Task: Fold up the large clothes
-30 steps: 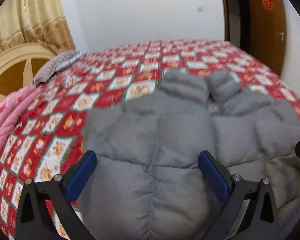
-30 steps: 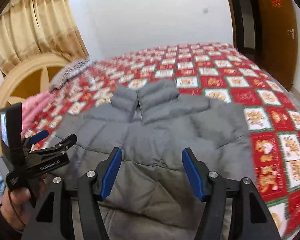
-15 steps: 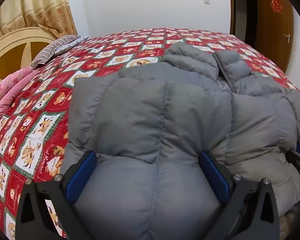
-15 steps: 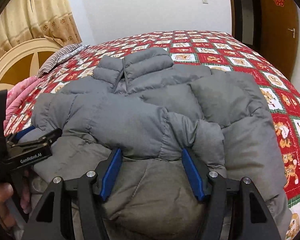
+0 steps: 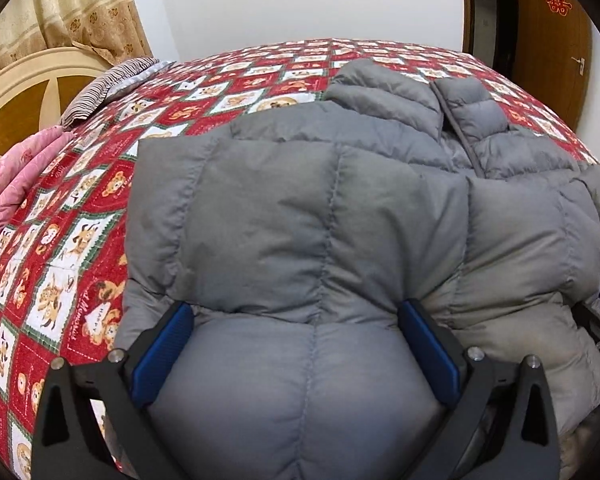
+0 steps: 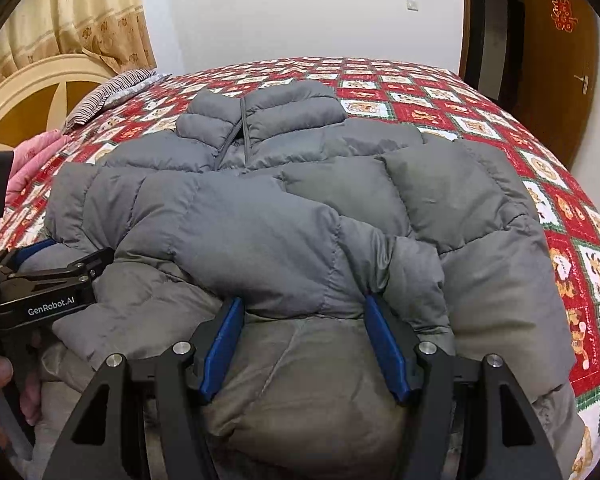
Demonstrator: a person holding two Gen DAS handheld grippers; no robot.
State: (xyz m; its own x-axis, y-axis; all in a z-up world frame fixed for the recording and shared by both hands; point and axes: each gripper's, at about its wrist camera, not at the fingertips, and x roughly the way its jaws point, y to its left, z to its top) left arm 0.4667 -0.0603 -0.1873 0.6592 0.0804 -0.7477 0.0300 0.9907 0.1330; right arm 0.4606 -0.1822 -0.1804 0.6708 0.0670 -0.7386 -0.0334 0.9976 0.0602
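Grey puffer jacket (image 6: 284, 208) spread front-up on the red patchwork bedspread (image 6: 452, 112), collar toward the far wall, lower part doubled up over the chest. Left gripper (image 5: 300, 316) and right gripper (image 6: 302, 312) each set wide, blue pads pressed into the puffy folded edge bulging between them. Pink quilt (image 5: 16, 184) and striped pillow (image 5: 112, 84) off by the headboard (image 5: 32, 80).
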